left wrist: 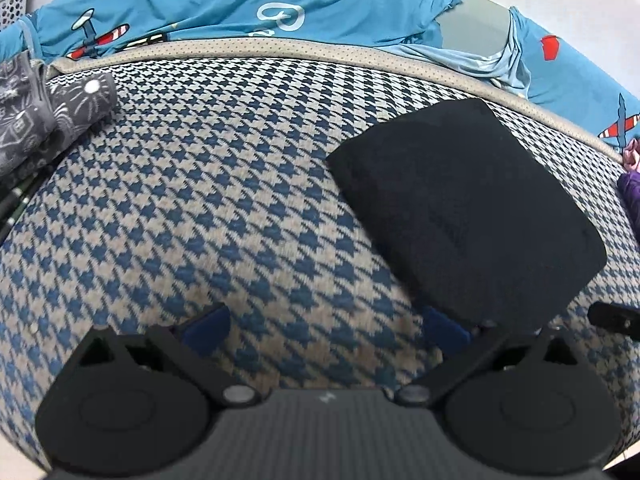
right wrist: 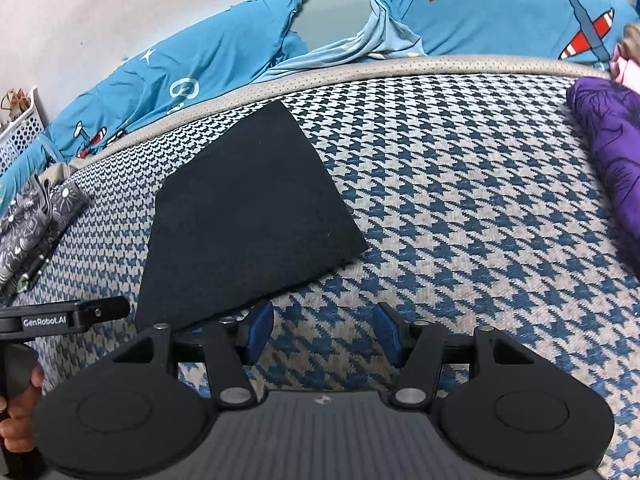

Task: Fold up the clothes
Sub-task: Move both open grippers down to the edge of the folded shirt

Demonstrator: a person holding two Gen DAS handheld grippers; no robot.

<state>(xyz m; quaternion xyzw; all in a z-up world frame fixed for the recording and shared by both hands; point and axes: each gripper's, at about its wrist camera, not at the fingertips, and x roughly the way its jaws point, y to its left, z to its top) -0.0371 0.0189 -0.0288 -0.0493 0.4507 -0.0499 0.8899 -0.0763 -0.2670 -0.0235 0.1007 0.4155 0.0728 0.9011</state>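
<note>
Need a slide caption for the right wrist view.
Open right gripper hovers over houndstooth bedspread beside a folded black garment; purple garment at right.

Left wrist view: steeply downward, close over houndstooth cover (left wrist: pixel 224 184); right wrist view: same tilt, alongside; shared: folded black garment (left wrist: pixel 468 216) (right wrist: pixel 248 216), blue bedding (left wrist: pixel 240 4) (right wrist: pixel 224 60).

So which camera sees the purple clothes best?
The right wrist view: the purple clothes lie as a big bundle at the right edge. The left wrist view catches only a small purple sliver at its right edge.
</note>
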